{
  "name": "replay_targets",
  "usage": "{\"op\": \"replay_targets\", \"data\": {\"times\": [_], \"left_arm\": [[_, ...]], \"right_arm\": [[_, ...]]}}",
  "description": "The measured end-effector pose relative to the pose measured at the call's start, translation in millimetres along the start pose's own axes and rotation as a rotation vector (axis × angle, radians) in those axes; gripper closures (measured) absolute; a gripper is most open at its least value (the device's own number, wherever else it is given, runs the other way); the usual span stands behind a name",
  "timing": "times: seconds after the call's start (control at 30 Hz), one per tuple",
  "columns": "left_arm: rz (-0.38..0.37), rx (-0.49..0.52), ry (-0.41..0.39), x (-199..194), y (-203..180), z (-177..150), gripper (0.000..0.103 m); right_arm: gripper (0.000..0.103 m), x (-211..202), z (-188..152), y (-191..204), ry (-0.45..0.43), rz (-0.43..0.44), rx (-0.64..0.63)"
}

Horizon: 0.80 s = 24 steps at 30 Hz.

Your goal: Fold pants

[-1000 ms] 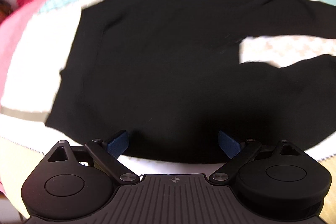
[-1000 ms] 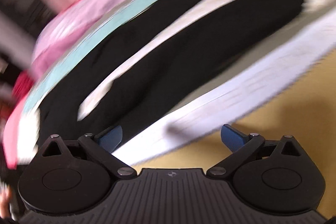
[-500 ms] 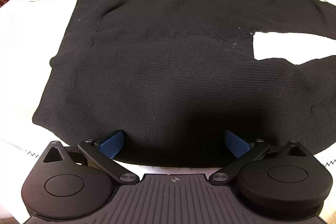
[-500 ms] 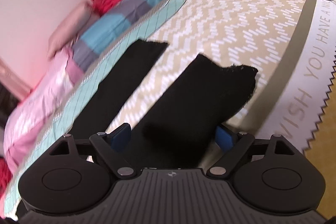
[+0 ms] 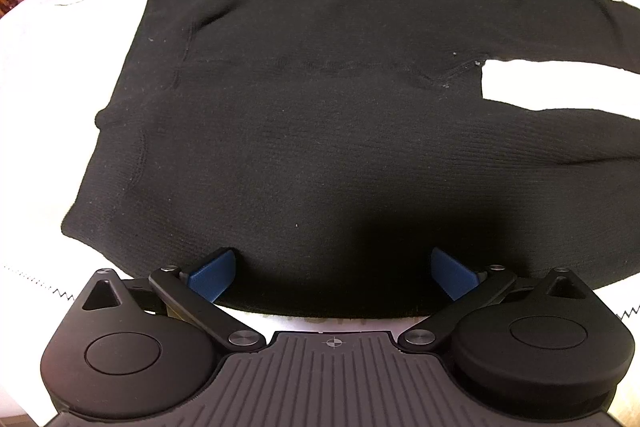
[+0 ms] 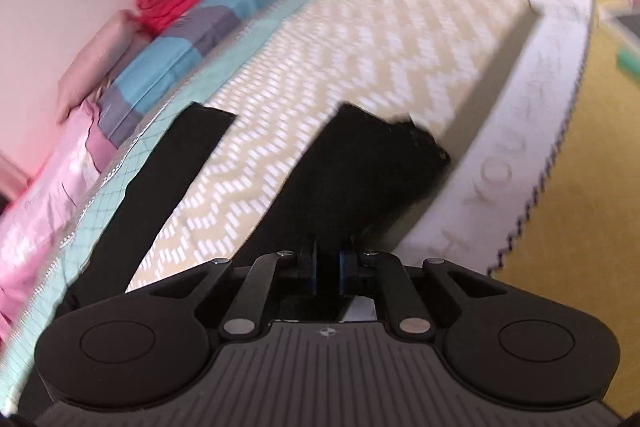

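Right wrist view: my right gripper (image 6: pixel 327 273) has pinched the near leg of the black pants (image 6: pixel 352 183), ready to carry it over. They lie flat on the bed (image 6: pixel 360 39). My left gripper (image 5: pixel 331 269) stands wide over the waist edge, ready to grab.

Pants (image 5: pixel 320 115): black ribbed knit cloth, matt, flecked with pale lint. Bedcover (image 6: pixel 360 67): woven cloth, matt, zigzag weave. Left gripper (image 5: pixel 331 273): matt black plastic, ribbed housing lower centre, blue pads (image 5: pixel 212 273), metal pivots.
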<state>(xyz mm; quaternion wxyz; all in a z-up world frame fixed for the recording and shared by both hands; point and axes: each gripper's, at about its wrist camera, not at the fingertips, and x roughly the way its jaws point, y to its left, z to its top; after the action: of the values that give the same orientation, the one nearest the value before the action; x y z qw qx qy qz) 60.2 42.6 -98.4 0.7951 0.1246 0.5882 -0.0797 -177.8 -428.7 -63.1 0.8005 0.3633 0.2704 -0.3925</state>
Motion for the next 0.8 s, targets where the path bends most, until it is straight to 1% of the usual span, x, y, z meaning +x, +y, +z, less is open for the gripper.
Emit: {"op": "replay_targets", "data": {"times": [0.03, 0.13, 0.17, 0.2, 0.23, 0.27, 0.3, 0.33, 0.37, 0.43, 0.5, 0.57, 0.63, 0.67, 0.73, 0.77, 0.8], "left_arm": [[-0.001, 0.000, 0.000, -0.1, 0.3, -0.3, 0.000], [0.001, 0.005, 0.003, -0.2, -0.3, 0.3, 0.000], [0.000, 0.008, 0.007, -0.2, -0.1, 1.1, 0.000], [-0.004, 0.007, 0.011, -0.7, 0.6, 1.7, 0.000], [-0.010, 0.004, 0.014, -1.2, 1.7, 2.4, 0.000], [-0.016, 0.000, 0.014, -1.9, 3.4, 3.0, 0.000], [-0.024, -0.007, 0.011, -3.7, 5.5, 3.4, 0.000], [-0.031, -0.017, 0.000, -7.1, 8.4, 3.6, 0.000], [-0.036, -0.026, -0.015, -11.4, 11.8, 3.5, 0.000], [-0.042, -0.048, -0.061, -21.5, 20.3, 2.6, 0.000], [-0.039, -0.071, -0.097, -27.8, 29.4, 3.5, 0.000], [-0.021, -0.083, -0.120, -28.7, 37.3, 7.9, 0.000], [0.003, -0.094, -0.116, -22.8, 42.4, 13.5, 0.000], [0.014, -0.099, -0.107, -18.1, 44.3, 16.3, 0.000], [0.030, -0.098, -0.079, -4.9, 46.6, 20.7, 0.000], [0.044, -0.098, -0.053, 2.7, 47.5, 21.7, 0.000], [0.047, -0.097, -0.043, 7.9, 48.3, 21.4, 0.000]], "right_arm": [[0.091, -1.2, -1.0, 1.5, -0.018, 0.011, 0.011], [0.090, 13.2, 0.4, 5.1, 0.023, -0.018, 0.035], [0.086, 10.7, 2.9, 5.9, 0.013, -0.026, 0.040], [0.071, 5.0, 4.0, 4.9, -0.004, -0.042, 0.053], [0.040, -2.5, 6.3, 1.0, -0.027, -0.076, 0.071], [0.024, -11.1, 8.9, 1.0, -0.053, -0.124, 0.076], [0.013, -20.9, 9.2, 3.9, -0.091, -0.153, 0.056], [0.014, -33.8, 5.7, 10.0, -0.123, -0.142, 0.011], [0.014, -41.9, 0.3, 18.7, -0.116, -0.105, -0.046], [0.014, -52.7, -23.0, 48.5, -0.045, 0.000, -0.206], [0.015, -61.5, -62.6, 89.5, 0.043, 0.129, -0.447], [0.015, -71.6, -112.7, 133.3, 0.130, 0.282, -0.705], [0.015, -77.1, -159.5, 173.1, 0.222, 0.426, -0.934], [0.015, -78.3, -180.2, 189.9, 0.248, 0.469, -1.031], [0.017, -75.8, -211.7, 217.3, 0.263, 0.514, -1.167], [0.018, -69.7, -222.2, 228.4, 0.275, 0.523, -1.203], [0.023, -61.7, -227.7, 235.5, 0.290, 0.515, -1.218]]}}
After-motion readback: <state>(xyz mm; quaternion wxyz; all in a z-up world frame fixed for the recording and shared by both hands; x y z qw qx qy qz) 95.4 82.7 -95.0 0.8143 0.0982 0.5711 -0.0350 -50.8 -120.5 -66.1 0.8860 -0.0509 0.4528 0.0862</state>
